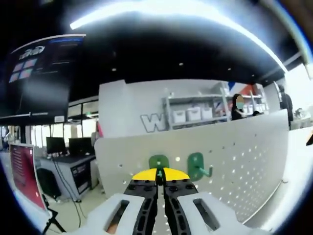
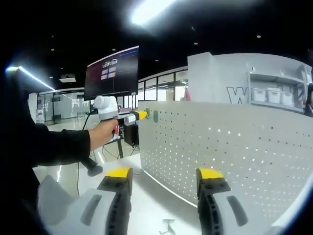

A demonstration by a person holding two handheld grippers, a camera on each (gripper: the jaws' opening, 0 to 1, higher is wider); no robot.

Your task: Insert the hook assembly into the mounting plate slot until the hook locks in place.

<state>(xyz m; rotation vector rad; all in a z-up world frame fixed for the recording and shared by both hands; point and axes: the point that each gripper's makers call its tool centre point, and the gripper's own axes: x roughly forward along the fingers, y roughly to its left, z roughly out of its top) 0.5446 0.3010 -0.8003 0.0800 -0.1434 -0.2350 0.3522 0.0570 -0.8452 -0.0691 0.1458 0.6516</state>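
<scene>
Nearest us, our left claw [image 1: 160,182] is pinched narrow on a round green plastic hook assembly [image 1: 158,163], pressing it against the white perforated metal mounting plate [image 1: 254,147], likely to seat it. Another green hook [image 1: 197,165] hangs beside. Our right claw [image 2: 164,178] waits wide, empty, above the white worktop [image 2: 156,205].

surface: white tabletop [image 2: 146,196], seen in the right gripper view
standing on it: white perforated mounting plate [image 2: 230,147], upright, bottom edge touching the top
plate run: from near the table's far edge across to the right
hung on plate: two green hooks [image 1: 198,165], side by side, left gripper view
</scene>
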